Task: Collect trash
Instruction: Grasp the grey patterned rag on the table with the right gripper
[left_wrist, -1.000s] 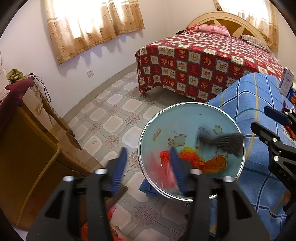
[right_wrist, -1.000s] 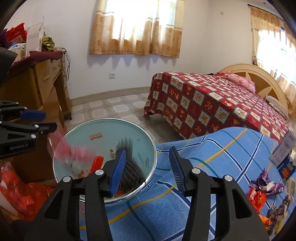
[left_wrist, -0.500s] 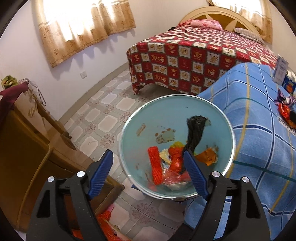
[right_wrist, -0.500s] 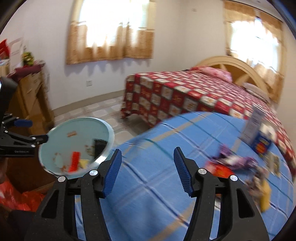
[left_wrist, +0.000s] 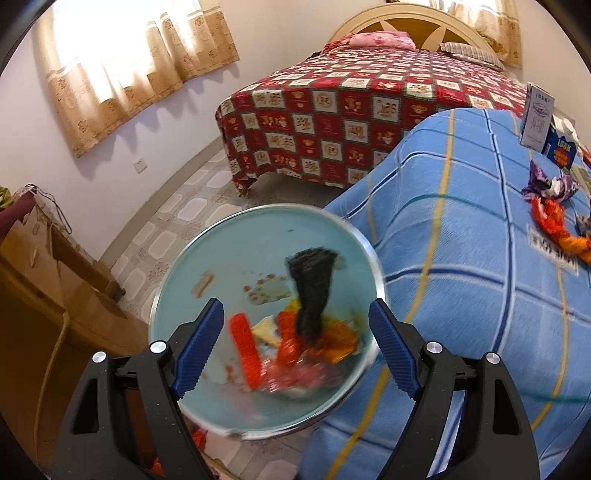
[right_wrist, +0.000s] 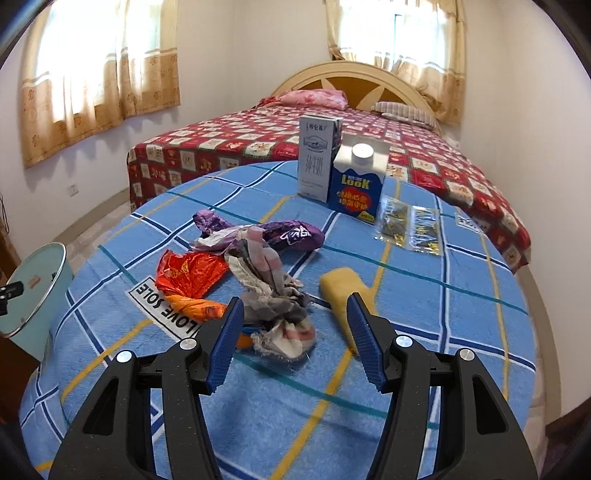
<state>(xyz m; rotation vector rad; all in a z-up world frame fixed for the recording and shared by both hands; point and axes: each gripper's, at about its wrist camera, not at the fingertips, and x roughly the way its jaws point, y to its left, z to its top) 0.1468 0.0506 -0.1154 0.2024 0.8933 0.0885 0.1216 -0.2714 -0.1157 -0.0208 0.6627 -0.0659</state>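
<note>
Trash half collected: some in the bin, more waiting on the blue cloth

The crumpled wrappers (right_wrist: 255, 266), purple, orange and grey, lie in a loose heap on the blue checked cloth (right_wrist: 424, 302), near a yellow sponge (right_wrist: 345, 291). The right hand-held gripper (right_wrist: 295, 332) hovers just before the heap, jaws spread and empty; I judge the next move is to lower and pinch one wrapper. The left hand-held gripper (left_wrist: 295, 347) is opening, empty, above the bin (left_wrist: 184, 280) with dropped trash.
</note>
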